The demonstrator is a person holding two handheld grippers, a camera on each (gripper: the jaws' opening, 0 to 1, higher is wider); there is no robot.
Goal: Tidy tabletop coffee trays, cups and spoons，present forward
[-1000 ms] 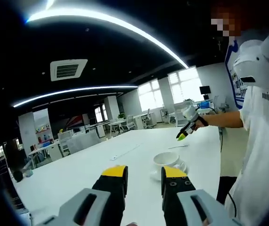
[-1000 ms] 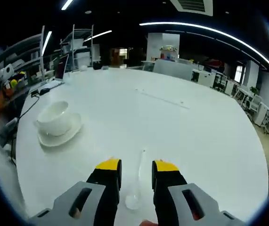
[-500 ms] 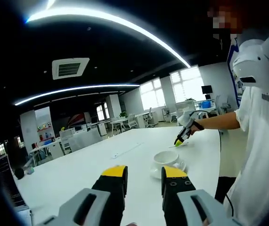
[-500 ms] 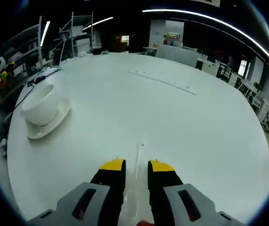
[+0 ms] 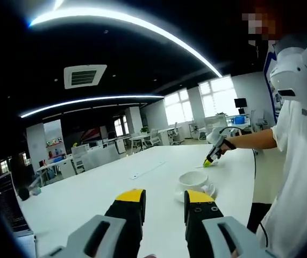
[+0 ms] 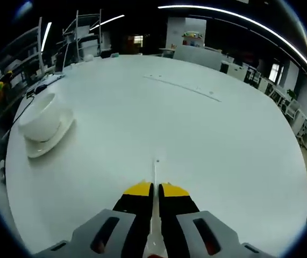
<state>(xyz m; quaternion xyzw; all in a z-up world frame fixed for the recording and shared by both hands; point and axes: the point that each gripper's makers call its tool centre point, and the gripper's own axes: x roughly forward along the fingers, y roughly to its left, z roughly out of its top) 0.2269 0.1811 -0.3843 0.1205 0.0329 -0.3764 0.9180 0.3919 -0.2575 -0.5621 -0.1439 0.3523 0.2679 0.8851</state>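
Note:
A white cup (image 6: 39,116) stands on its white saucer (image 6: 50,141) at the left of the white table (image 6: 223,140) in the right gripper view. My right gripper (image 6: 154,189) is low over the table, shut on a white spoon (image 6: 155,172); the thin handle sticks out ahead between the yellow tips. In the left gripper view my left gripper (image 5: 165,198) hangs open above the table with nothing between its fingers. Just beyond its right tip sit the cup (image 5: 192,179) and saucer (image 5: 183,197). Farther right, the right gripper (image 5: 213,155) touches down on the table.
A person in a white T-shirt (image 5: 298,161) stands at the table's right edge in the left gripper view. A thin seam strip (image 6: 183,86) crosses the tabletop. Cables and shelving (image 6: 35,80) lie past the table's left rim. Desks and windows (image 5: 218,97) fill the background.
My right gripper has come down over the spoon and its jaws have shut on it. The left gripper stays open, its view drifting only slightly.

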